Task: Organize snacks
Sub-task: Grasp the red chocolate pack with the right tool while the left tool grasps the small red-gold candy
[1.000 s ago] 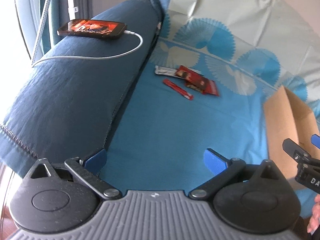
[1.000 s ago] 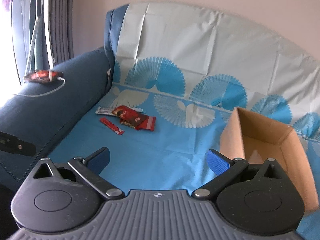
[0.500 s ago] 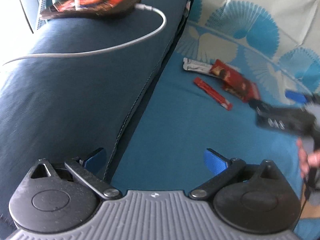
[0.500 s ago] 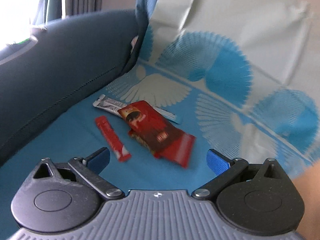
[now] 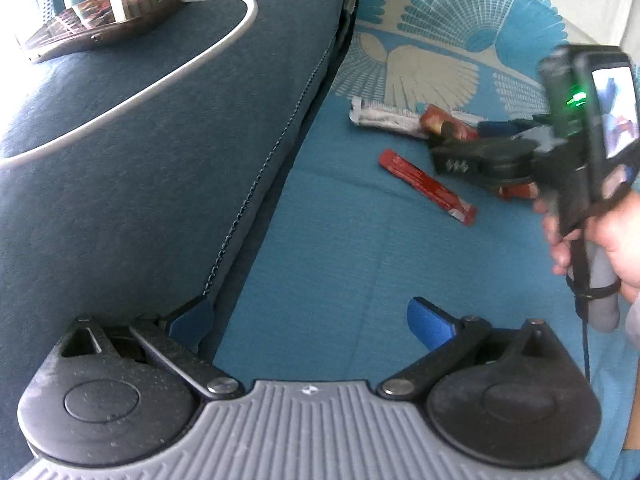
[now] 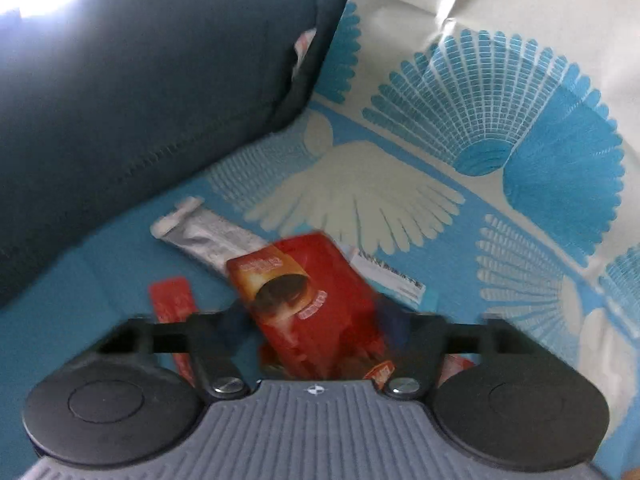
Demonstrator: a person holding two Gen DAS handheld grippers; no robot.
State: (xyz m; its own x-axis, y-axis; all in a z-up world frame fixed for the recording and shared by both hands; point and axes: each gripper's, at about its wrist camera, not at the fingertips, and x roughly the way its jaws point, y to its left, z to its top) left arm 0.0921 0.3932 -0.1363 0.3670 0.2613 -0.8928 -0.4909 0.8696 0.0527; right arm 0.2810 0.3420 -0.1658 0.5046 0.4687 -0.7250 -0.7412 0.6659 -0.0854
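the right tongs come in low over a small heap of snacks on a blue-covered sofa seat, blurred arms drawn in either side of a red snack packet; whether they have closed on it cannot be told. a silver wrapper lies under the packet toward 10 o'clock, and a thin red stick sachet sits just beside it at 9 o'clock. the left tongs hang wide apart and empty near the armrest, where a phone charges at 11 o'clock. every snack in view lies on the seat, so the sorting looks barely begun.
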